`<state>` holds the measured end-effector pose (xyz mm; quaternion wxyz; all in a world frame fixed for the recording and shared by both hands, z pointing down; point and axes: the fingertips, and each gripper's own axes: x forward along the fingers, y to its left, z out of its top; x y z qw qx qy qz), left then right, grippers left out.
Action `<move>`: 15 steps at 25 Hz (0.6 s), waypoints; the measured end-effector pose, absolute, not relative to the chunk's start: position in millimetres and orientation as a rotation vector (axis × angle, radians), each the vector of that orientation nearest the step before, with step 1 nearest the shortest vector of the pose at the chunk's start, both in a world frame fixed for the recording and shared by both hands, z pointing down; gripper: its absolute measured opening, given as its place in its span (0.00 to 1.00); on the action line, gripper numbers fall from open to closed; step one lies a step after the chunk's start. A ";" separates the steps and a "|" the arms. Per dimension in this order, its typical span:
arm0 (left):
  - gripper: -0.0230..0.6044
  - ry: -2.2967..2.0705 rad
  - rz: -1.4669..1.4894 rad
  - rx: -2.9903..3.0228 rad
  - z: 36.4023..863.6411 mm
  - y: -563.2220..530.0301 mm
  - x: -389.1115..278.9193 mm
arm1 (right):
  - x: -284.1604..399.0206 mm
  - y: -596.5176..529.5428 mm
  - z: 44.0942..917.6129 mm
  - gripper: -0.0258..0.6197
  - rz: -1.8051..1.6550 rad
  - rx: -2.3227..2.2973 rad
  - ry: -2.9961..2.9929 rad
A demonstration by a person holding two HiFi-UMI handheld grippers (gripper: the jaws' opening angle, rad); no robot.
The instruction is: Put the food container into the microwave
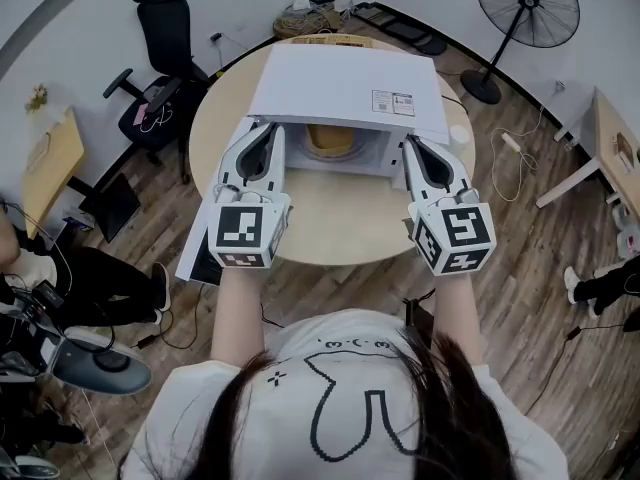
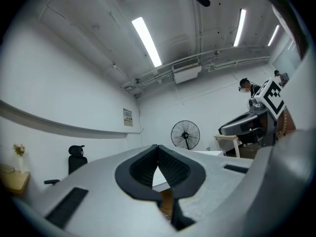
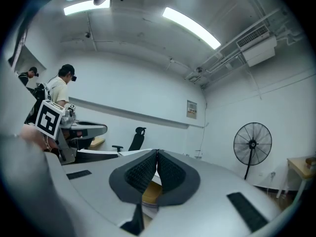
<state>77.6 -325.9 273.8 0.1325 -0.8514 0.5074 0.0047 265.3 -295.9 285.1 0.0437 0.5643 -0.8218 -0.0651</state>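
A white microwave stands on the round wooden table, its door swung open to the left. A tan food container sits inside the cavity. My left gripper is shut and empty, its tips at the cavity's left edge. My right gripper is also shut and empty, at the cavity's right edge. In the left gripper view the left gripper's pads meet at the tips, with the container showing below them. The right gripper view shows the right gripper's pads closed, the container behind them.
A black office chair stands left of the table and a floor fan at the far right. Wooden desks flank the room, cables lie on the floor, and a seated person is at the left.
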 end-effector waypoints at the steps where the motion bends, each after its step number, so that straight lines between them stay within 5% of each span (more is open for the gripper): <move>1: 0.05 1.464 0.018 -2.467 270.1 -325.2 78.2 | 266.5 -294.7 279.8 0.09 -0.216 1.730 -2.513; 15: 0.05 1.433 0.050 -2.443 247.4 -320.7 73.7 | 278.5 -291.7 260.0 0.09 -0.312 1.810 -2.484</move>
